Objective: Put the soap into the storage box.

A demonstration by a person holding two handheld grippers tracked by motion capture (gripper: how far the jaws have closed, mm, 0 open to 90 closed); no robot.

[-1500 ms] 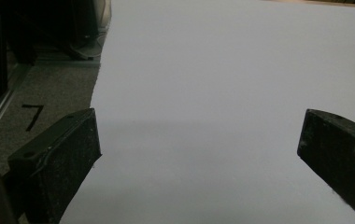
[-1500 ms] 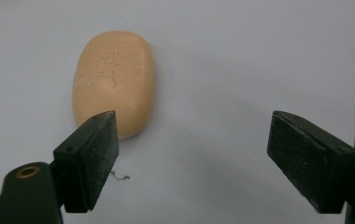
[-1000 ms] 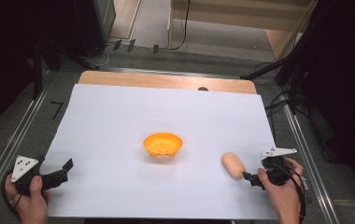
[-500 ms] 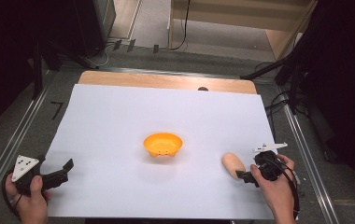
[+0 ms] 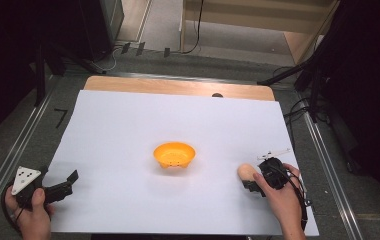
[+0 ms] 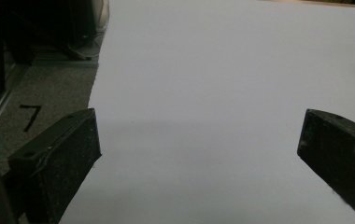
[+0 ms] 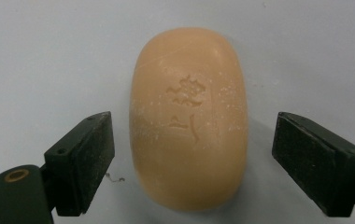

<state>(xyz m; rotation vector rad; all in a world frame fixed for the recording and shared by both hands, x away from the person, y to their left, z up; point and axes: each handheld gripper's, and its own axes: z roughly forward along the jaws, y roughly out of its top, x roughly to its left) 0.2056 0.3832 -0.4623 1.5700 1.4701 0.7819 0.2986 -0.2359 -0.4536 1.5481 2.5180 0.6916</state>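
1. The white sheet [image 5: 128, 125] covered most of the table, with a strip of bare wood [image 5: 178, 86] along its far edge and grey floor beyond the left and right edges.
2. Open room was plentiful: only the orange bowl [image 5: 174, 154] stood near the middle, well apart from both of my hands.
3. The soap bar [image 7: 188, 119] lay flat on the sheet near its right edge, to the right of the bowl and closer to me.
4. My right gripper [image 7: 192, 163] lay low over the sheet with its jaws on either side of the soap's near half; a sliver of sheet showed between each pad and the bar, so it gripped nothing. Its jaws had just been closing in on the bar.
5. My right hand [image 5: 280, 200] came in from the bottom, its gripper pointing left toward the soap.
6. My left gripper [image 6: 199, 154] sat near the sheet's near left corner, jaws spread wide over bare paper, holding nothing.
7. My left hand [image 5: 30, 212] rested just off that corner.
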